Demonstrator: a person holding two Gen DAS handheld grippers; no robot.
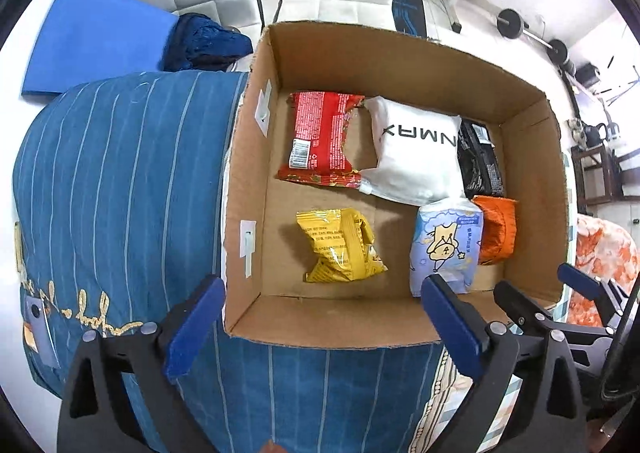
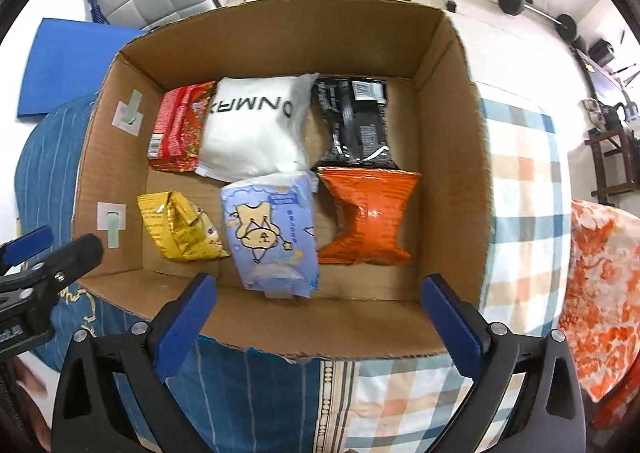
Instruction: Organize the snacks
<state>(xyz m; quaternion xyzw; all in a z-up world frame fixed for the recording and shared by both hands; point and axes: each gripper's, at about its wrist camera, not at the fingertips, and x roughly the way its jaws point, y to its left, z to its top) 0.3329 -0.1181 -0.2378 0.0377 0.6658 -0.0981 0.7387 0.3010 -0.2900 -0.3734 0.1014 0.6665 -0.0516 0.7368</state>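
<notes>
A cardboard box (image 2: 448, 125) sits open on the bed. Inside, the back row runs red pack (image 2: 178, 129), white bag (image 2: 256, 129), black pack (image 2: 356, 125); the front row runs yellow pack (image 2: 180, 229), pale blue pack (image 2: 272, 233) with a cartoon, orange pack (image 2: 370, 213). The left gripper (image 1: 324, 329) hangs over the box's near left corner, spread wide with nothing in it. The right gripper (image 2: 320, 321) hangs above the near wall, just as wide and bare.
</notes>
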